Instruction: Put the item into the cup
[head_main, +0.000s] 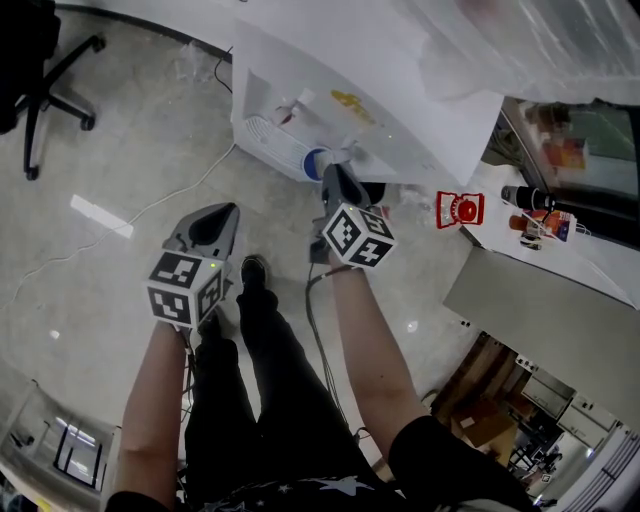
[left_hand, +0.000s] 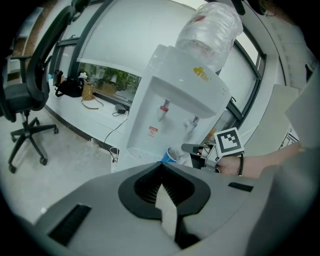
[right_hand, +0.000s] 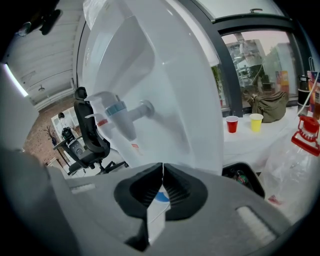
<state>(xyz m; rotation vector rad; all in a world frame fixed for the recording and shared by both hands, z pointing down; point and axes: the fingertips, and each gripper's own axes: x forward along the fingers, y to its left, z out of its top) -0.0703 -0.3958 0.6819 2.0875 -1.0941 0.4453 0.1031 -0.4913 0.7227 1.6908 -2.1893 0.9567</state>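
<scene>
A blue cup (head_main: 316, 163) stands on the drip tray of a white water dispenser (head_main: 350, 110), under its taps. My right gripper (head_main: 329, 172) is shut on the cup's rim; in the right gripper view a bit of the blue cup (right_hand: 161, 196) shows between the closed jaws, below the blue-capped tap (right_hand: 122, 111). The left gripper view shows the blue cup (left_hand: 173, 155) with the right gripper (left_hand: 194, 148) at its side. My left gripper (head_main: 229, 211) hangs over the floor, left of the dispenser, shut with nothing in it. No separate item is visible.
A big water bottle (left_hand: 210, 30) tops the dispenser. An office chair (head_main: 40, 80) stands at far left and a white cable (head_main: 150, 210) crosses the floor. To the right, a table (head_main: 560, 260) holds a red packet (head_main: 460, 210). A red cup (right_hand: 232, 123) and yellow cup (right_hand: 256, 121) sit beyond.
</scene>
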